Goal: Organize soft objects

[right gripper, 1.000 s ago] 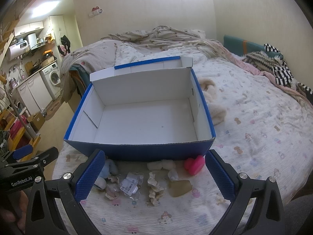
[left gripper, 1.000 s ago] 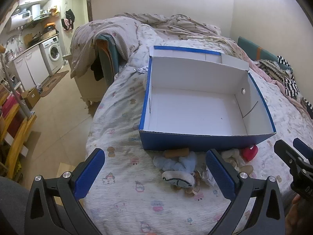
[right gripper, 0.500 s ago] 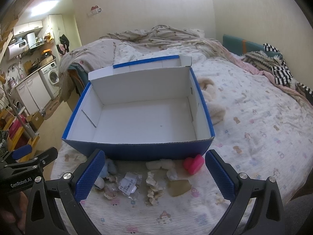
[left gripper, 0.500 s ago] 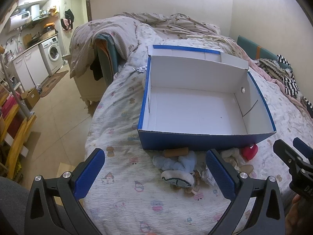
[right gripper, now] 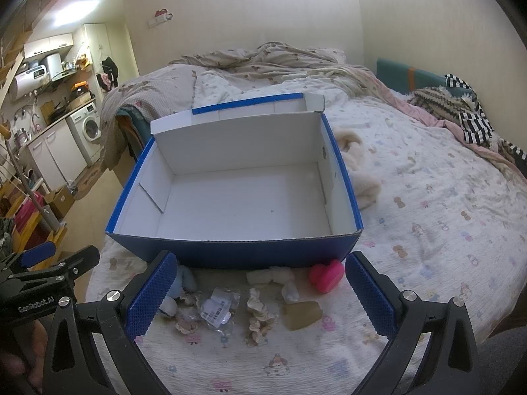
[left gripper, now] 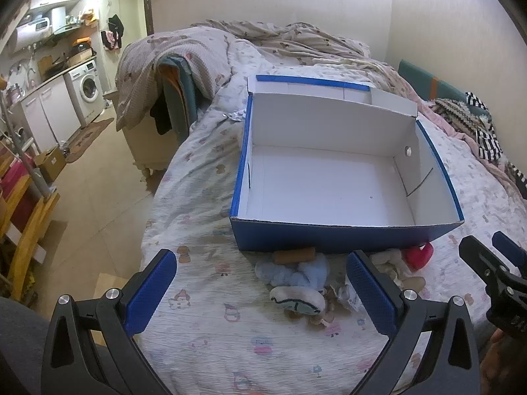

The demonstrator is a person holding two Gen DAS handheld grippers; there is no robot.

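Observation:
An empty blue cardboard box (left gripper: 342,235) (right gripper: 237,253) with a white inside sits on the bed. In front of it lie several small soft things: a light blue plush (left gripper: 296,271) (right gripper: 182,279), a pink heart (right gripper: 326,275) (left gripper: 418,256), a tan roll (left gripper: 293,255), a cream scrunchie (right gripper: 258,309), a tan piece (right gripper: 301,309) and a clear packet (right gripper: 219,307). My left gripper (left gripper: 260,288) is open and empty, above the plush. My right gripper (right gripper: 260,288) is open and empty, above the pile.
The bed sheet (right gripper: 444,214) carries a cream fluffy item (right gripper: 362,177) right of the box. A crumpled blanket (left gripper: 296,42) and striped clothes (right gripper: 461,112) lie further back. The bed's left edge drops to the floor (left gripper: 95,197), with a washing machine (left gripper: 87,87) beyond.
Both grippers have drifted slightly; the box sits a little differently in each view. Nothing was picked up.

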